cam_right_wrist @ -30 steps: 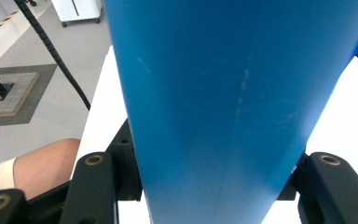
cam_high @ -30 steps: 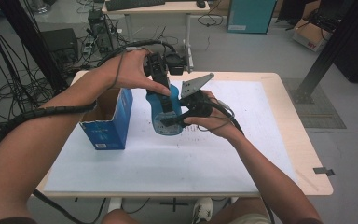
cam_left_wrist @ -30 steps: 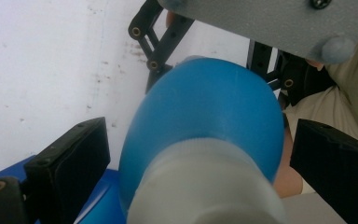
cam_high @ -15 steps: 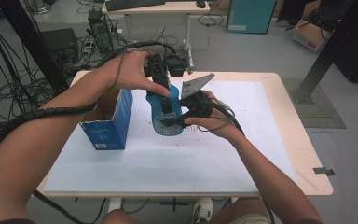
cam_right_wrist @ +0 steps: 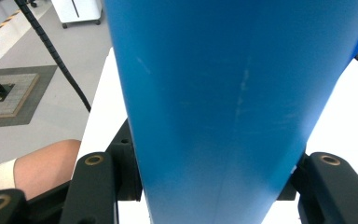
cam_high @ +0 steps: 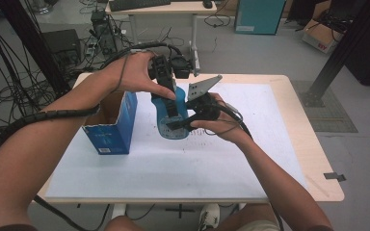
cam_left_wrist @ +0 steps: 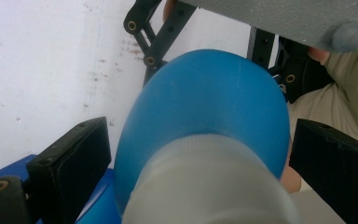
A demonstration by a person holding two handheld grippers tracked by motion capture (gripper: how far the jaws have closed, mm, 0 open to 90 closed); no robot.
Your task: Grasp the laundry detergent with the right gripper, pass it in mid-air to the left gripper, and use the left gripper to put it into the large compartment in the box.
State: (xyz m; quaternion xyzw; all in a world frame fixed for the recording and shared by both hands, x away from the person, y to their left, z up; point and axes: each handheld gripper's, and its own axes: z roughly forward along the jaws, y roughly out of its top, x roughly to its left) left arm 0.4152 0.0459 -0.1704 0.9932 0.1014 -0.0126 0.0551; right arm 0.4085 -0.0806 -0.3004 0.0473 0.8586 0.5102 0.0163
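A blue bottle (cam_high: 166,113) is held up just over the middle of the white table (cam_high: 173,168). Two grippers hold it.

The left gripper (cam_high: 171,103) comes down from above, held in the left hand (cam_high: 130,72). In the left gripper view the bottle's round blue body (cam_left_wrist: 205,112) and a pale grey part sit between the two black jaws. The left jaw is right beside the bottle. The right jaw shows a small gap, so I cannot tell if this gripper is squeezing.

The right gripper (cam_high: 180,122) comes in from the side, held in the right hand (cam_high: 221,125). In the right gripper view the bottle (cam_right_wrist: 233,102) stands tall between the jaws, and both jaws press its sides. This gripper is closed on the bottle.

A blue box (cam_high: 113,125) with an open top stands on the table, to the left of the bottle.
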